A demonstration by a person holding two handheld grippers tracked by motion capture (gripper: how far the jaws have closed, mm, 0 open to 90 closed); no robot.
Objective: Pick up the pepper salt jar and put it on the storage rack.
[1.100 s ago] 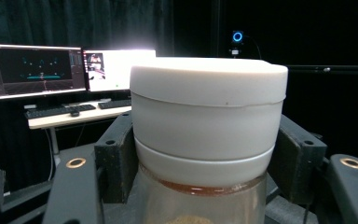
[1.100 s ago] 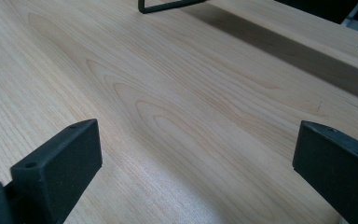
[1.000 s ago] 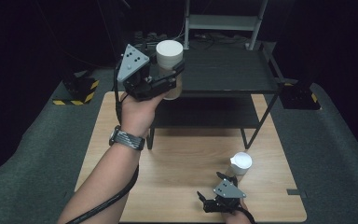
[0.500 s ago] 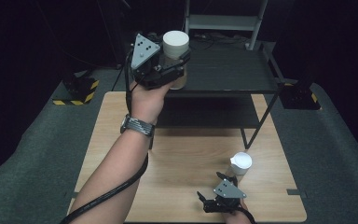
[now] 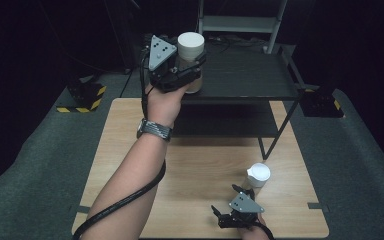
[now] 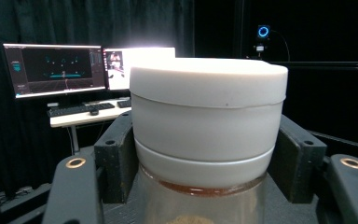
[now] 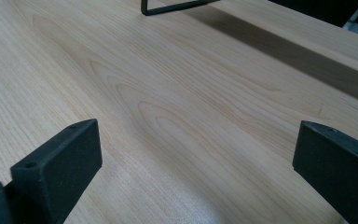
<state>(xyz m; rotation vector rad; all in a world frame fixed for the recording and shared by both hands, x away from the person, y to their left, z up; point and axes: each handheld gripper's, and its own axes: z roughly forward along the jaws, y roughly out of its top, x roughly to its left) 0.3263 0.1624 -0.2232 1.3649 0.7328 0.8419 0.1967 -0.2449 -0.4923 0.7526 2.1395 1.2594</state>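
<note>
A clear jar with a white lid [image 5: 191, 47] is held upright over the left end of the black shelf top [image 5: 250, 80]. My left gripper [image 5: 187, 70] is shut on it, jaws pressing both sides just under the lid [image 6: 208, 116]. Brown contents show through the glass at the bottom of the left gripper view. A small white lidded cup [image 5: 258, 175] stands on the wooden table [image 5: 130, 145] near the front right. My right gripper [image 5: 230, 207] rests low at the table's front edge, just left of and nearer than the cup, jaws wide open over bare wood [image 7: 191, 121].
The black two-tier shelf [image 5: 230, 122] stands at the table's back, its thin legs [image 5: 275, 137] coming down near the cup. A cable [image 5: 125, 202] trails from the left gripper along the forearm. Monitors [image 6: 56, 67] on a desk lie beyond the jar. Grey floor surrounds the table.
My left gripper has carried the jar to the right and farther back, from the shelf's left edge to over its top. The right gripper and the white cup have stayed still.
</note>
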